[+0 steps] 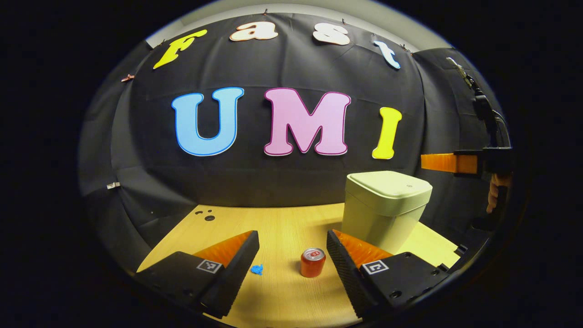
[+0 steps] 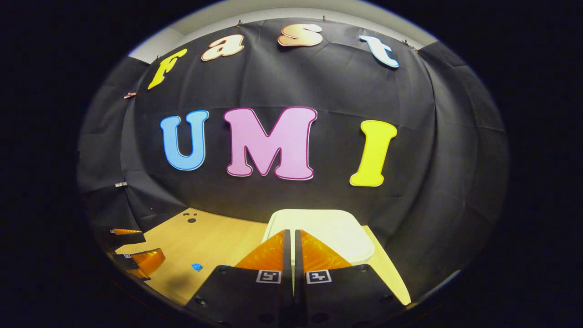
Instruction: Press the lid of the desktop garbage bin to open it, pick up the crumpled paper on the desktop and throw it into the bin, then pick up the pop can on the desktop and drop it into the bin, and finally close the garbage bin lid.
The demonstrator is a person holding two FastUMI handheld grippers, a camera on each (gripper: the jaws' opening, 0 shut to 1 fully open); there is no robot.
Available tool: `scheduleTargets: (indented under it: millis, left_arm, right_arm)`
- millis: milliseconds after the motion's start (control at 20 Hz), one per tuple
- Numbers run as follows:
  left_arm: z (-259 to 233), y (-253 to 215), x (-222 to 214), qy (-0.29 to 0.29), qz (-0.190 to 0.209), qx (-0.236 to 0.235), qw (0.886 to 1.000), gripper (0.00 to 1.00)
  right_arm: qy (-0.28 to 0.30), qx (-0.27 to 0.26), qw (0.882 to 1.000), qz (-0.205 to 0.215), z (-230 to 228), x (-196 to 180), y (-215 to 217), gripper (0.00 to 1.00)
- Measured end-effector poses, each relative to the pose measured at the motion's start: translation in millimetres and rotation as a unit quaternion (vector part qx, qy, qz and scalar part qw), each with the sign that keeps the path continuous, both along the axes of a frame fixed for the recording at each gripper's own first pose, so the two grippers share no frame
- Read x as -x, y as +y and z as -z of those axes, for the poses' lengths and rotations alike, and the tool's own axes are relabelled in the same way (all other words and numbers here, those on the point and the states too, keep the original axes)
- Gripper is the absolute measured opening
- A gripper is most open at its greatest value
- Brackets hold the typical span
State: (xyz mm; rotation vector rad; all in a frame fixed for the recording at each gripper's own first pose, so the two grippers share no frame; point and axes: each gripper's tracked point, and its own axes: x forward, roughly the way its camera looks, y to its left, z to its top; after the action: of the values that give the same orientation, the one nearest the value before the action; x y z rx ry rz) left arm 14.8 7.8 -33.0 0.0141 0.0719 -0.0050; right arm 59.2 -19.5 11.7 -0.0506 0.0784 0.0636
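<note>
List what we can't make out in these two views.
- Right gripper view: pop can not seen; right gripper and its body cover the near desk.
- Same view: contact between fingertips and bin lid unclear.
- Left gripper view: crumpled paper too small for detail.
- Left gripper view: bin base hidden behind own finger.

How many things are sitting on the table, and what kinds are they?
Bins: 1, the pale bin, lid closed.
Cans: 1, the red can, standing upright.
Paper balls: 1, the small blue paper ball.
Total: 3 things on the wooden table.
</note>
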Motion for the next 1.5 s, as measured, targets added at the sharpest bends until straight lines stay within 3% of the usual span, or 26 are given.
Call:
scheduleTargets:
  millis: [250, 300, 400, 500, 750, 1100, 1150, 1200, 1500]
  left_arm:
    - [5.4, 8.7, -2.3, 0.008, -0.011, -0.005, 1.0, 0.96]
    - [5.1, 10.3, -3.1, 0.009, -0.013, -0.006, 1.0, 0.96]
    - [6.6, 13.7, -4.7, 0.011, -0.018, -0.008, 1.0, 0.96]
    - [9.2, 16.7, -4.9, 0.015, -0.023, -0.008, 1.0, 0.96]
    - [13.9, 21.5, -5.8, 0.023, -0.028, -0.01, 0.999, 0.96]
    - [17.8, 25.9, -10.0, 0.028, -0.038, -0.015, 0.999, 0.96]
    - [19.5, 26.6, -10.8, 0.03, -0.038, -0.015, 0.999, 0.96]
    - [19.5, 25.7, -10.7, 0.032, -0.037, -0.014, 0.999, 0.96]
    - [27.9, 23.8, -17.1, 0.045, -0.036, -0.01, 0.998, 0.96]
  right_arm:
    - [0.026, -0.003, 0.999, 0.02, 14.8, -23.2, -18.9, 0.05]
    - [0.032, -0.005, 0.999, 0.023, 17.8, -28.4, -21.4, 0.09]
    - [0.042, -0.011, 0.999, 0.027, 24.2, -35.9, -25.3, 0.05]
    - [0.053, -0.014, 0.998, 0.031, 32.6, -43.5, -29.5, 0.08]
    - [0.065, -0.015, 0.997, 0.033, 45.8, -56.5, -32.6, 0.05]
    - [0.076, -0.008, 0.996, 0.036, 61.0, -62.8, -37.3, 0.05]
    - [0.07, -0.011, 0.997, 0.036, 59.2, -64.4, -37.3, 0.09]
    - [0.074, -0.012, 0.997, 0.035, 59.9, -65.3, -37.4, 0.05]
    - [0.068, 0.01, 0.997, 0.039, 62.0, -66.3, -35.5, 0.05]
